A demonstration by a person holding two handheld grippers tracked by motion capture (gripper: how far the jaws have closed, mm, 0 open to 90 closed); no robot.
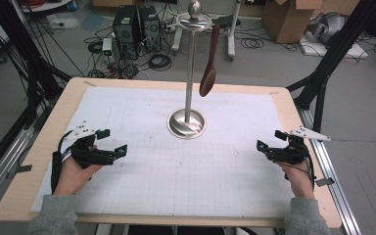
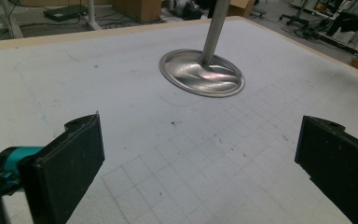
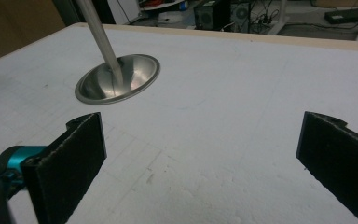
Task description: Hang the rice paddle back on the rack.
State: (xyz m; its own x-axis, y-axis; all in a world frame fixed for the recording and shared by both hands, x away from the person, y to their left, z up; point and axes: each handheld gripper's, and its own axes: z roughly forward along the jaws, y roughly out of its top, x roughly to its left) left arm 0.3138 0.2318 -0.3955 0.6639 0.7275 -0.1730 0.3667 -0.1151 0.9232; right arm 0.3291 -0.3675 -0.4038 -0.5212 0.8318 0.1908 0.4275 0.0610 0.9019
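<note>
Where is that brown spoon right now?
In the high view, the brown spoon hangs from the top ring of the metal stand at the table's far middle, just right of the pole.

Computer towers [image 1: 137,24] and coiled cables [image 1: 159,61] sit on the floor beyond the table, cardboard boxes [image 1: 286,19] nearby.

I see a glossy brushed-metal stand [image 1: 187,123], a smooth brown spoon [image 1: 209,73], matt white gridded paper [image 1: 176,166] and a pale wood bench [image 1: 54,122].
</note>
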